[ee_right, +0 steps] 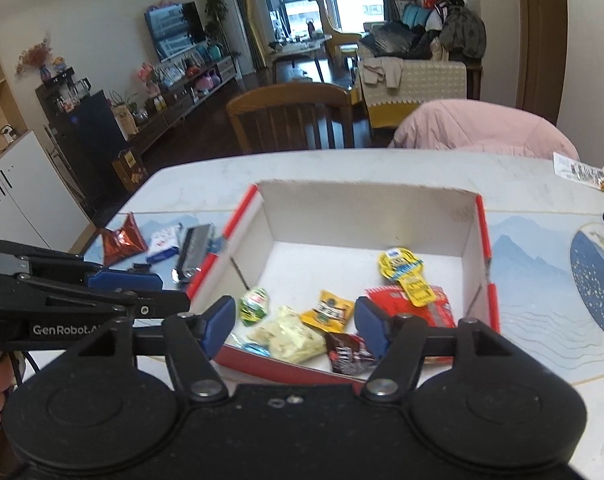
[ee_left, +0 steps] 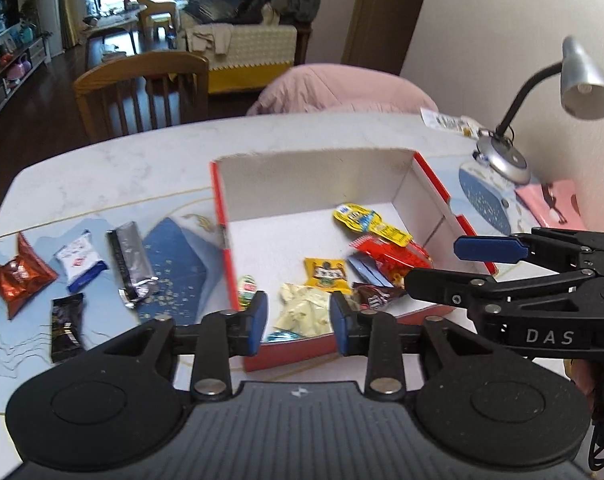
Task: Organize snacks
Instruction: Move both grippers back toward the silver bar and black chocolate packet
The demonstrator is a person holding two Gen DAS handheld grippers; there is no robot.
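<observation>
At nine o'clock of the red box (ee_left: 222,216), on the bare tabletop (ee_left: 114,164), five snacks wait: a red foil bag (ee_left: 16,276), a white-and-blue packet (ee_left: 80,261), a silver bar (ee_left: 129,260), a small dark bar (ee_left: 65,326) — all well apart from the box wall. Inside the box lie several more, among them a pale crinkled bag (ee_left: 304,308) and a yellow packet (ee_left: 327,276). These look light and soft, and the foil likely slippery; I judge a pinch across the crimped end seam safest, as the puffed bags may crush. The left gripper (ee_left: 298,320) hangs released over the box's near edge, nothing between its blue pads (ee_left: 258,322). The right gripper (ee_right: 298,326) is likewise spread and empty. The table is smooth pale marble with a printed blue mat, a lamp (ee_left: 582,76) at two o'clock; chairs and a living room lie beyond.
</observation>
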